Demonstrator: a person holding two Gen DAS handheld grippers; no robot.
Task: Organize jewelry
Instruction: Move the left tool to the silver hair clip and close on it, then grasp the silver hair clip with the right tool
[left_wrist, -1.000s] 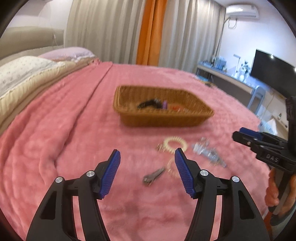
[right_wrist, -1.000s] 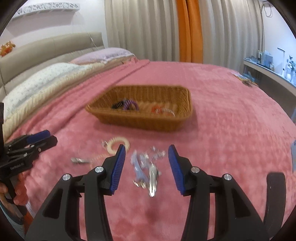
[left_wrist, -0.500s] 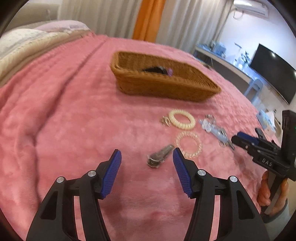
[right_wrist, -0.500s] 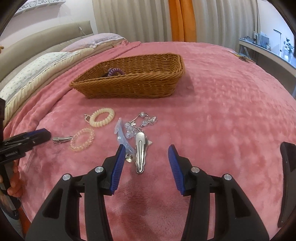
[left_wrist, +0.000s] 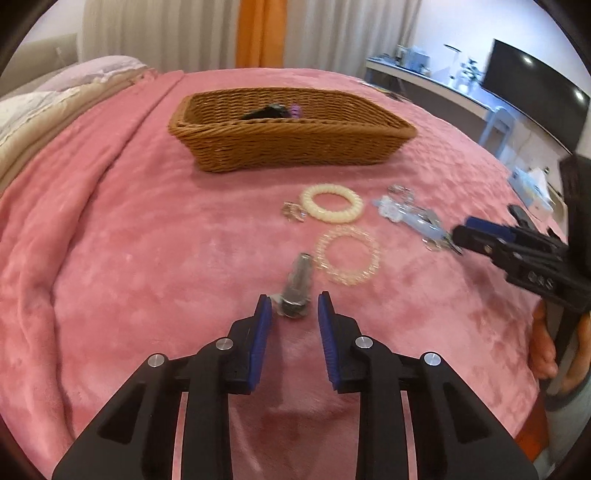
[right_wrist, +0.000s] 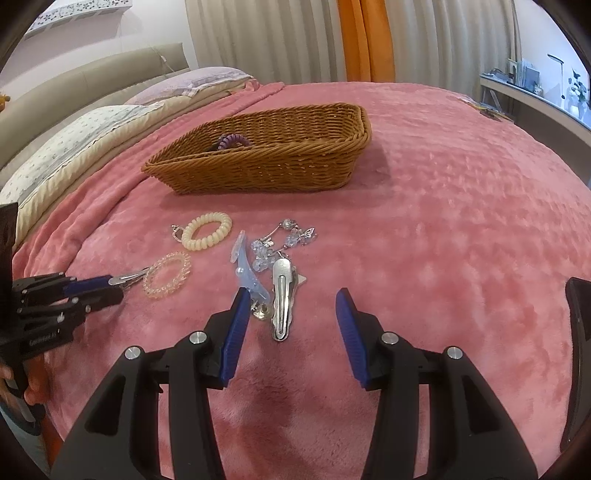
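A wicker basket (left_wrist: 288, 133) (right_wrist: 266, 155) sits on the pink blanket and holds a purple hair tie (right_wrist: 231, 141) and a dark item. In front of it lie a cream coil hair tie (left_wrist: 331, 203) (right_wrist: 207, 236), a clear pink coil tie (left_wrist: 347, 254) (right_wrist: 167, 274), a small silver clip (left_wrist: 295, 291) (right_wrist: 127, 277), a light blue clip (right_wrist: 245, 273), crystal pieces (right_wrist: 288, 240) and a large silver snap clip (right_wrist: 282, 295). My left gripper (left_wrist: 294, 310) is half closed, its pads either side of the small silver clip's near end. My right gripper (right_wrist: 291, 314) is open, low over the large snap clip.
Pillows (right_wrist: 74, 147) and a headboard lie to the left. A desk (left_wrist: 443, 85) and a dark TV screen (left_wrist: 535, 99) stand beyond the bed's right edge. Bare pink blanket (right_wrist: 461, 221) stretches to the right of the jewelry.
Both grippers have come lower and nearer the items. My left jaws have narrowed around the small silver clip. My right jaws stay wide open.
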